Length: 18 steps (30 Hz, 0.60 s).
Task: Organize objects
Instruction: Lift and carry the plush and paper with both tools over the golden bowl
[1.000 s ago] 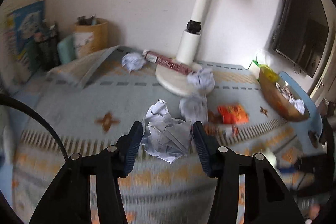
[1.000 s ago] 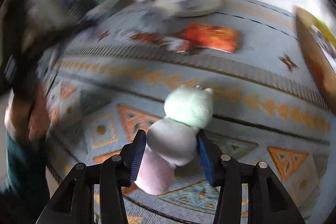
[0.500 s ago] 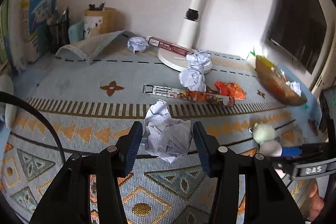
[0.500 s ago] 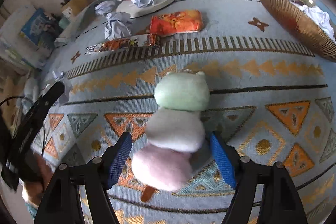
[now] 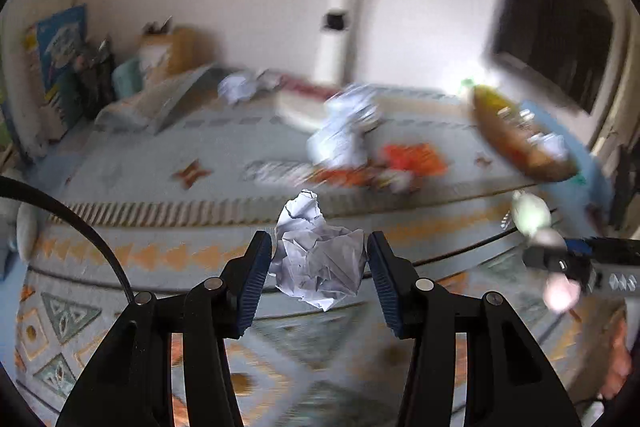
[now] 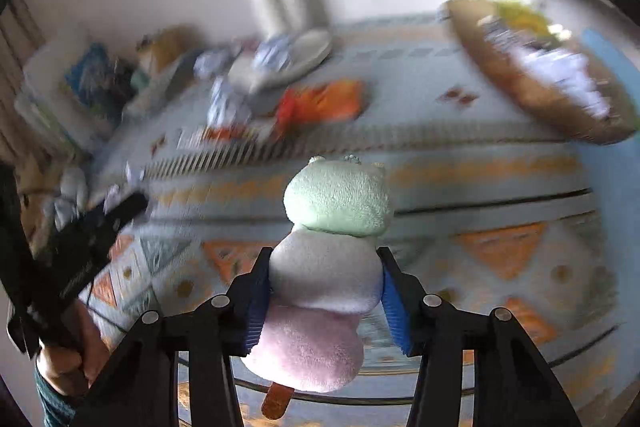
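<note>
My left gripper [image 5: 318,247] is shut on a crumpled white paper ball [image 5: 320,267], held above the patterned table cloth [image 5: 160,259]. In my right gripper [image 6: 324,259] sits a plush toy [image 6: 336,203] of stacked green, white and pink balls on a brown stick. Its jaws are closing, and the blue pads press on the white middle ball. The toy hangs above the cloth. It also shows as a blurred plush toy [image 5: 532,215] at the right of the left wrist view. The left gripper [image 6: 116,211] appears blurred at the left of the right wrist view.
A woven basket [image 6: 540,75] with paper and wrappers stands at the right. Loose paper balls [image 5: 344,135], an orange snack packet [image 6: 324,103] and a long wrapper [image 5: 320,175] lie mid-table. A white lamp base [image 6: 292,55] stands behind them, books and holders [image 5: 60,59] at far left.
The right jaws opened wide around the plush toy, then closed on it again, and it rose off the cloth. The left gripper shifted sideways, still holding the paper ball.
</note>
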{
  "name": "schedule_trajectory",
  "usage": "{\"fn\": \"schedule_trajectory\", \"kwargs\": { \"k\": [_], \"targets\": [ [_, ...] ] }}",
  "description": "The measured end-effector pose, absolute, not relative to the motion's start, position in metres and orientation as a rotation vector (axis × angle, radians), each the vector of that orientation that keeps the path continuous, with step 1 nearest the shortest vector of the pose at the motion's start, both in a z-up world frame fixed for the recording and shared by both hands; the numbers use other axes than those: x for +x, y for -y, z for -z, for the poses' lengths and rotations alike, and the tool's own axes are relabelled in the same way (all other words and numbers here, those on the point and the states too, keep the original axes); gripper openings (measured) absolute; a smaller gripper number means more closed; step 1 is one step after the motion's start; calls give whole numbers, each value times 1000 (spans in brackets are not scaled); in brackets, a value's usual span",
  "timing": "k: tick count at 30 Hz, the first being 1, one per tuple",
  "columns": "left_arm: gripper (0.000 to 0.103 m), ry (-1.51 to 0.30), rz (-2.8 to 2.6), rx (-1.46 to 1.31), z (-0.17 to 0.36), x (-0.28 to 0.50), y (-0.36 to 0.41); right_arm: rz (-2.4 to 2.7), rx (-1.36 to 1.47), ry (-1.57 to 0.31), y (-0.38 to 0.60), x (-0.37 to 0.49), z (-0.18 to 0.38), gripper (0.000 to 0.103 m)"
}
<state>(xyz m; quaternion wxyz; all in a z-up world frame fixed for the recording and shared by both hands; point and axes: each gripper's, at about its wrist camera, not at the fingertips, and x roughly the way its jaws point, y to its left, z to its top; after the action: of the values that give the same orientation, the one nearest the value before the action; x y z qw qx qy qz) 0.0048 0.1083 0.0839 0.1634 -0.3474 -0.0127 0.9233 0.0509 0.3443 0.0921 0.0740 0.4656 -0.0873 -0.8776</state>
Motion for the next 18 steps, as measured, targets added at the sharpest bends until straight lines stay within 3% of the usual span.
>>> {"fn": "schedule_trajectory", "kwargs": {
  "k": [9,18],
  "targets": [
    [47,60,-2440,-720,-196,-14,-219,2930,1093,541,-483,58,-191,49],
    [47,62,-2308,-622,-222,-81,-338,3147,900,604,-575,33,-241,49]
  ]
}}
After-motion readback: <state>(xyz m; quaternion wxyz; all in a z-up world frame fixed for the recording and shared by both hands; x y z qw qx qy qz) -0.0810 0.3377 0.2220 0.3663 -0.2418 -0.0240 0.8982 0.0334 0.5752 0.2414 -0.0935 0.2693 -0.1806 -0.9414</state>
